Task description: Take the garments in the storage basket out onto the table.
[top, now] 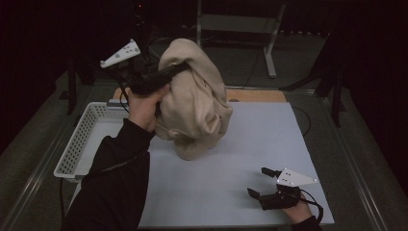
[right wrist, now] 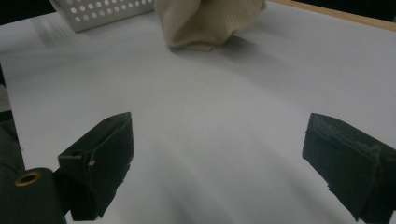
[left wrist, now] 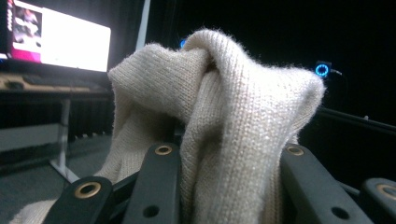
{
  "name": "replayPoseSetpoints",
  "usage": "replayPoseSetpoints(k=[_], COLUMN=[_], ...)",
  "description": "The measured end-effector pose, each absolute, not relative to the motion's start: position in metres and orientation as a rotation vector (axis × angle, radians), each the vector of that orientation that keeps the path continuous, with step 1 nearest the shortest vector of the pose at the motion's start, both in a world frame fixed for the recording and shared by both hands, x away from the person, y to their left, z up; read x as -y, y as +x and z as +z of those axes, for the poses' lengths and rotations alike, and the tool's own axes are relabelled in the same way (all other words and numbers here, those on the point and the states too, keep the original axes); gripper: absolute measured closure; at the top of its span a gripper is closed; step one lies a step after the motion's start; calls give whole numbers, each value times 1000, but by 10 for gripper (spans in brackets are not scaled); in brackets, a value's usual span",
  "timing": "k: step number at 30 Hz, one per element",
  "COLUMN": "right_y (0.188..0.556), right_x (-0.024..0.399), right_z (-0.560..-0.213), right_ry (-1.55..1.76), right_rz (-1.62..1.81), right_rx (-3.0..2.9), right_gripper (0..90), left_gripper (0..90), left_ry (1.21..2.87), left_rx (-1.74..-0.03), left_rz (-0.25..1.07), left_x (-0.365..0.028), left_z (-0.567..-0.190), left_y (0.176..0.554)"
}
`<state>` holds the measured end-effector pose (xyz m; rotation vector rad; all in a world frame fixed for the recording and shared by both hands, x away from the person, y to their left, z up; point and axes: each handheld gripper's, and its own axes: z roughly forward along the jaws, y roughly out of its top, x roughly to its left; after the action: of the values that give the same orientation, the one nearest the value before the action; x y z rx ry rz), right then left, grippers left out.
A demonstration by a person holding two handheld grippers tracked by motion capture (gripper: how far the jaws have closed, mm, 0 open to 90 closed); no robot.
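Note:
A cream knitted garment (top: 195, 101) hangs bunched from my left gripper (top: 179, 68), which is shut on its top fold; its lower end touches the white table mat (top: 250, 139). In the left gripper view the knit (left wrist: 224, 121) is pinched between the black jaws and drapes over them. My right gripper (top: 262, 182) rests low over the mat's front right, open, with nothing between its jaws. The right gripper view has that gripper (right wrist: 219, 154) standing wide over bare mat, with the garment's bottom (right wrist: 205, 23) farther off.
A white perforated basket (top: 86, 139) stands at the mat's left edge, seen too as a basket corner (right wrist: 102, 11). A wooden strip (top: 260, 95) borders the mat's far side. A lit monitor (left wrist: 60, 39) and dark stands lie beyond the table.

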<state>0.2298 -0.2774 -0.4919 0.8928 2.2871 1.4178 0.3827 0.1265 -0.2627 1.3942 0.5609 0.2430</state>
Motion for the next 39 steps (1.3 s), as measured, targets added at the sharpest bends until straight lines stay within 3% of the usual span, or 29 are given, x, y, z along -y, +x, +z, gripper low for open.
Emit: replayPoseSetpoints(k=[14, 20, 22, 25, 27, 30, 32, 34, 39], right_y=[230, 230, 230, 230, 230, 230, 229, 229, 230], right_x=[278, 279, 279, 280, 280, 280, 279, 279, 279], right_z=[-492, -492, -492, -492, -492, -492, -492, -492, -492], right_ry=[899, 902, 900, 903, 902, 904, 901, 898, 900], right_rz=[1417, 1420, 1417, 1417, 1413, 1418, 1423, 1425, 1432], right_rx=[-2285, -2284, -2286, -2288, -2288, -2287, -2285, -2286, -2284], right_gripper=[92, 92, 92, 92, 122, 122, 122, 122, 122], left_gripper=[726, 673, 554, 332, 182, 137, 47, 13, 3], left_ry=[1498, 1603, 1664, 1769, 1828, 1796, 1797, 1811, 1831], left_rx=[-606, -639, -651, -698, -736, -764, -736, -734, -716], left_rz=[171, 164, 151, 239, 204, 186, 179, 188, 241], left_x=[-88, -69, -62, -52, -48, -53, -58, -60, -62], left_z=[-325, -340, -343, -347, -351, -351, -348, -347, -344], left_y=[405, 416, 418, 416, 418, 418, 417, 414, 408])
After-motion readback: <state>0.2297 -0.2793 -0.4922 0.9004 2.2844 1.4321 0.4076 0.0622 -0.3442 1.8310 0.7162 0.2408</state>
